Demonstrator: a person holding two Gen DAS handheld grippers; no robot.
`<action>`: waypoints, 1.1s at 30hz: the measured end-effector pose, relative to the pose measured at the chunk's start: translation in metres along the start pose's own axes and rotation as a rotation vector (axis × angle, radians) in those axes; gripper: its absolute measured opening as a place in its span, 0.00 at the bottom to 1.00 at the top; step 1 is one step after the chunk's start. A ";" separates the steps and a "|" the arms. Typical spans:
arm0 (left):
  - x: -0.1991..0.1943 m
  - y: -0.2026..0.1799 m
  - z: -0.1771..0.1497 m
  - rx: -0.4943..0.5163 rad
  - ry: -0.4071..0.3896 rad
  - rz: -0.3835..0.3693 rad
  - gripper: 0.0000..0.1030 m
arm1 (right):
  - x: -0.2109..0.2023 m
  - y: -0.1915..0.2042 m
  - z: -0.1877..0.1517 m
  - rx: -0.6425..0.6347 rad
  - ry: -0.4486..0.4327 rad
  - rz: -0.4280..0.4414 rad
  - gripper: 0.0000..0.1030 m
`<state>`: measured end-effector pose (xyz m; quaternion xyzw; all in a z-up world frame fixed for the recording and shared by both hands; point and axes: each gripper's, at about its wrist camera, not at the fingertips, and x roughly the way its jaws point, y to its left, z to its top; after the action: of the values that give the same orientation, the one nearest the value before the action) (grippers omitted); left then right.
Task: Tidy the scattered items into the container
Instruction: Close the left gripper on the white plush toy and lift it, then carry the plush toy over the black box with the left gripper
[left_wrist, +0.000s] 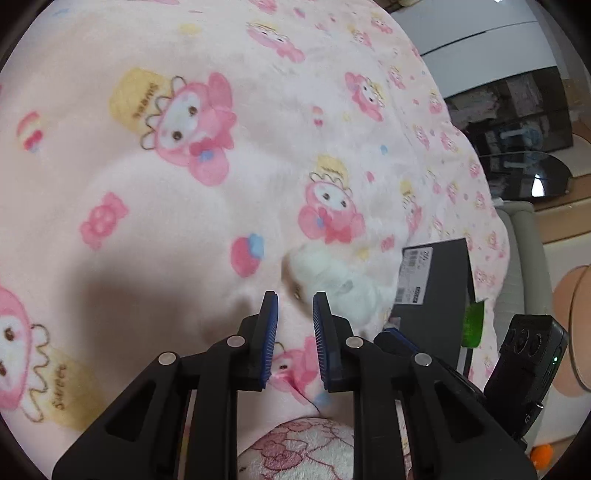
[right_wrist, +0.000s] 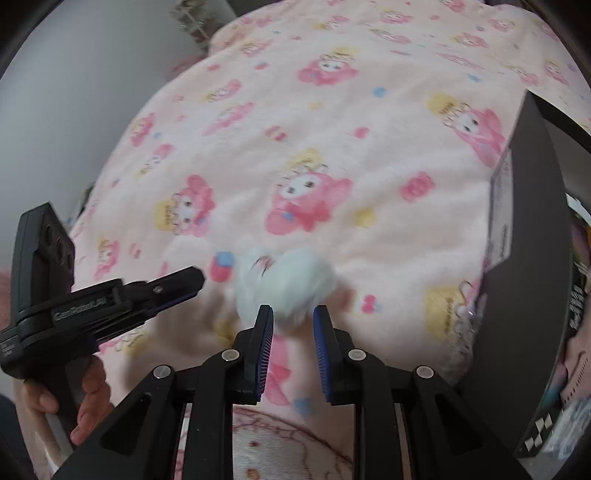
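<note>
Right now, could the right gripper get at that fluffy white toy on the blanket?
Probably yes. The fluffy white toy lies on the pink blanket just ahead of the right gripper, nothing between them; the black box stands off to the side.

A pink cartoon-print blanket (right_wrist: 332, 129) carries a blurred, seemingly fluffy white toy (right_wrist: 286, 282) beside a dark box (right_wrist: 532, 221).

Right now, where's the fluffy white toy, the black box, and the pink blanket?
fluffy white toy (right_wrist: 284, 284): right wrist view, middle of its fur.
black box (left_wrist: 436, 291): left wrist view, dark side wall.
pink blanket (right_wrist: 332, 140): right wrist view, bare printed patch.
</note>
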<state>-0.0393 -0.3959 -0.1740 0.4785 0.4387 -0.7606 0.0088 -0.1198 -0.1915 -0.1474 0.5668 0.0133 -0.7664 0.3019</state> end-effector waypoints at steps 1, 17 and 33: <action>0.003 -0.002 -0.002 0.011 -0.003 -0.015 0.23 | -0.004 -0.002 -0.001 -0.006 -0.011 -0.018 0.20; 0.068 -0.001 0.023 -0.039 0.122 -0.116 0.30 | 0.049 -0.031 0.017 0.184 0.076 0.109 0.43; -0.011 -0.142 -0.032 0.251 0.070 -0.360 0.25 | -0.127 -0.038 -0.022 0.069 -0.235 0.152 0.35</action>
<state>-0.0715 -0.2912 -0.0772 0.4159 0.4192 -0.7814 -0.2019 -0.0968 -0.0951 -0.0560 0.4824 -0.0916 -0.8025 0.3390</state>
